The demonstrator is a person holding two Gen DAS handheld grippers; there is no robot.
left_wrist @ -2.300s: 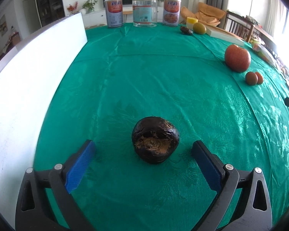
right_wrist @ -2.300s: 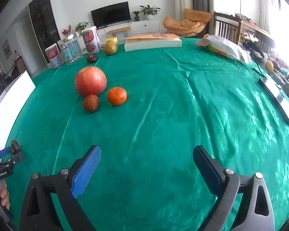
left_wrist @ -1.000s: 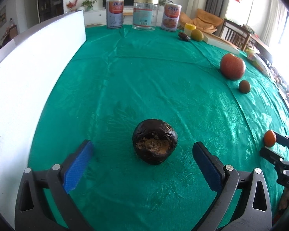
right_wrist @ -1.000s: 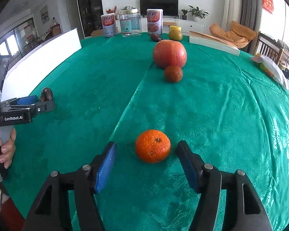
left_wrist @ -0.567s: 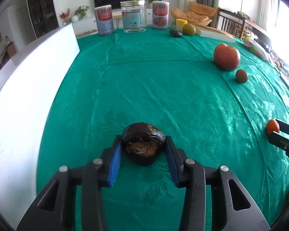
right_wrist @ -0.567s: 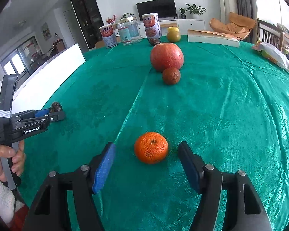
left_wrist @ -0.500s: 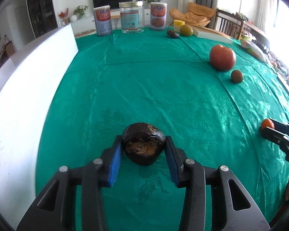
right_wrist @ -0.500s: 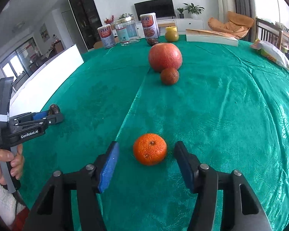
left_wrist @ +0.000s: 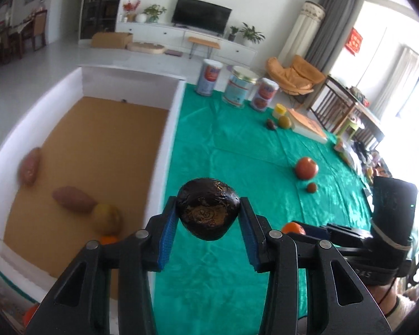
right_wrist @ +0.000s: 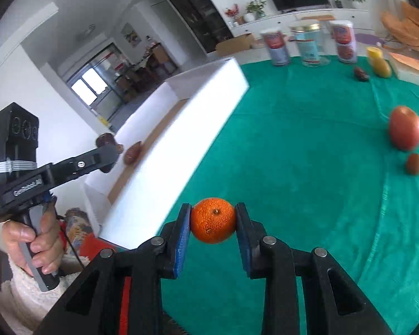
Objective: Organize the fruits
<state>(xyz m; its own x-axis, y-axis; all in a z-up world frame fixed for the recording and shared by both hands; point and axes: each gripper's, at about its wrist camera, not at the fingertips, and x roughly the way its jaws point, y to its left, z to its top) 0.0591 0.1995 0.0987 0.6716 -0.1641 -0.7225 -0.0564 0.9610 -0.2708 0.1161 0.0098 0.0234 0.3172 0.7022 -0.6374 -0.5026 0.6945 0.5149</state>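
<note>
A dark wrinkled round fruit (left_wrist: 208,216) hangs above the green cloth, and my left gripper (left_wrist: 208,205) is shut on it, just right of the white box wall (left_wrist: 173,128). The right wrist view shows that gripper (right_wrist: 109,150) and its fruit (right_wrist: 105,140) raised near the box (right_wrist: 198,117). My right gripper (right_wrist: 212,209) has its jaws closing, pads pressing on an orange mandarin (right_wrist: 212,222) lifted off the cloth. In the left wrist view the mandarin (left_wrist: 292,227) peeks out behind my left finger. A red apple (right_wrist: 406,131) and a small brown fruit (right_wrist: 414,163) lie on the cloth.
Inside the box lie two reddish oblong pieces (left_wrist: 72,198), a yellowish fruit (left_wrist: 107,217) and an orange one (left_wrist: 109,239). Tins and a jar (left_wrist: 238,88), a green-yellow fruit (left_wrist: 285,122), a dark fruit (left_wrist: 271,124) and a book (left_wrist: 307,125) stand at the table's far end. A hand (right_wrist: 39,240) holds the left gripper.
Both grippers closed on their fruits and rose off the cloth. The left one with the dark fruit now looks down into the box; the right one swung left with the mandarin.
</note>
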